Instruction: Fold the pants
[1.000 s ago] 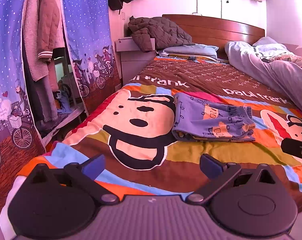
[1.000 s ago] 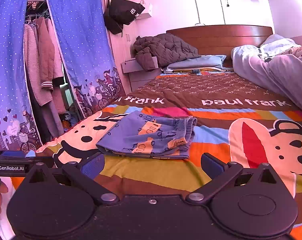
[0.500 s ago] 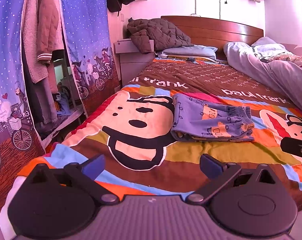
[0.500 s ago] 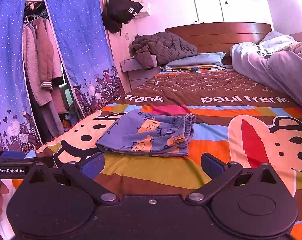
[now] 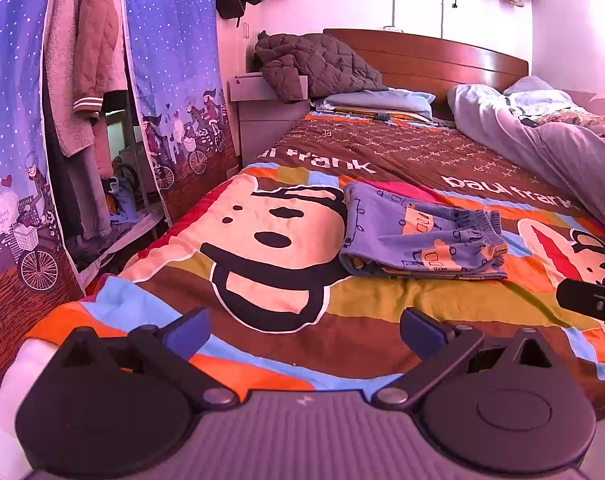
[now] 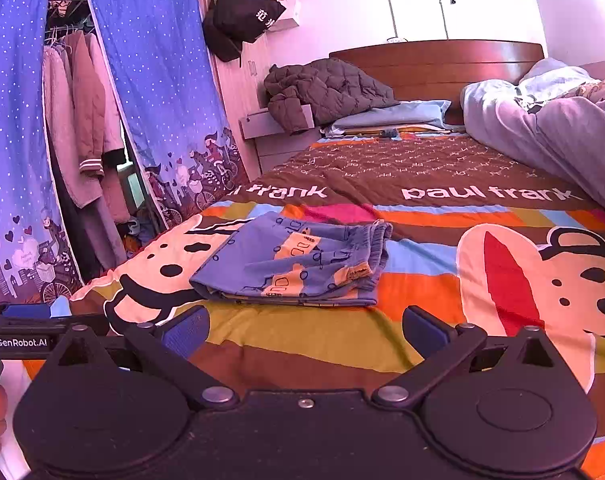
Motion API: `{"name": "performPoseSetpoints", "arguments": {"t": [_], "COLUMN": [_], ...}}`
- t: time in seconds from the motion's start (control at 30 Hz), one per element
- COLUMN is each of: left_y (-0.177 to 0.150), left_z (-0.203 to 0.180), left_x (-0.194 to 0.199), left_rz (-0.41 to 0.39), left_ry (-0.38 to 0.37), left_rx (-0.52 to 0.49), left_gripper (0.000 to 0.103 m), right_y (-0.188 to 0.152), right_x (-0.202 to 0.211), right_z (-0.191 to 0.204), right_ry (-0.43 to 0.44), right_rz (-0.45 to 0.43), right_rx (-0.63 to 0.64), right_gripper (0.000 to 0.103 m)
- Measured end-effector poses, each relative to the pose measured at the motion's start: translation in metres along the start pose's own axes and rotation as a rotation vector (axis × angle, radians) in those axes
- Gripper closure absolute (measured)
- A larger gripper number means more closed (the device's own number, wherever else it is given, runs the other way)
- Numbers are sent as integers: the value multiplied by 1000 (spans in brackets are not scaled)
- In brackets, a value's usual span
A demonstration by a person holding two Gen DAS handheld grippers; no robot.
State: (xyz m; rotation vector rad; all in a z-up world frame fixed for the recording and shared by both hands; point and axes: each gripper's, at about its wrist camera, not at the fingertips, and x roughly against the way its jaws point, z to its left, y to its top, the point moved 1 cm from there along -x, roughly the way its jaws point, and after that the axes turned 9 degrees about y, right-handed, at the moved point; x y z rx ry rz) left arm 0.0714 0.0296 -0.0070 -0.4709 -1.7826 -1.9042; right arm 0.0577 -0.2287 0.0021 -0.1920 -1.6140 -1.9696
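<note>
The blue patterned pants [image 5: 418, 236] lie folded into a flat rectangle on the colourful bedspread [image 5: 286, 312], waistband to the right. In the right wrist view the pants [image 6: 298, 266] sit just ahead of the fingers. My left gripper [image 5: 304, 330] hovers open over the near edge of the bed, short of the pants and left of them, holding nothing. My right gripper [image 6: 304, 330] is open too, close in front of the pants, empty. The right gripper's tip [image 5: 590, 306] shows at the right edge of the left wrist view, and the left gripper [image 6: 22, 334] at the left edge of the right wrist view.
A grey duvet [image 5: 550, 152] is heaped along the bed's right side. A dark quilted jacket [image 5: 314, 64] lies on the nightstand by the wooden headboard [image 5: 442, 60]. Blue curtains [image 5: 170, 60] and hanging clothes [image 5: 82, 80] stand to the left of the bed.
Both grippers have barely shifted; the views drift slightly and the pants stay put, folded.
</note>
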Motion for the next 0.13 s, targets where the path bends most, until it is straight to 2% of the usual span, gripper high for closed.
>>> {"name": "performPoseSetpoints", "arguments": {"t": [0.13], "left_y": [-3], "left_z": [0], "left_x": [-2], "left_rz": [0], "left_ry": [4], "left_rx": [-9], "left_gripper": [0], "right_y": [-2], "right_x": [-2], "right_z": [1], "right_ry": [4], "right_rz": [11], "right_rx": [3], "right_gripper": [1]}}
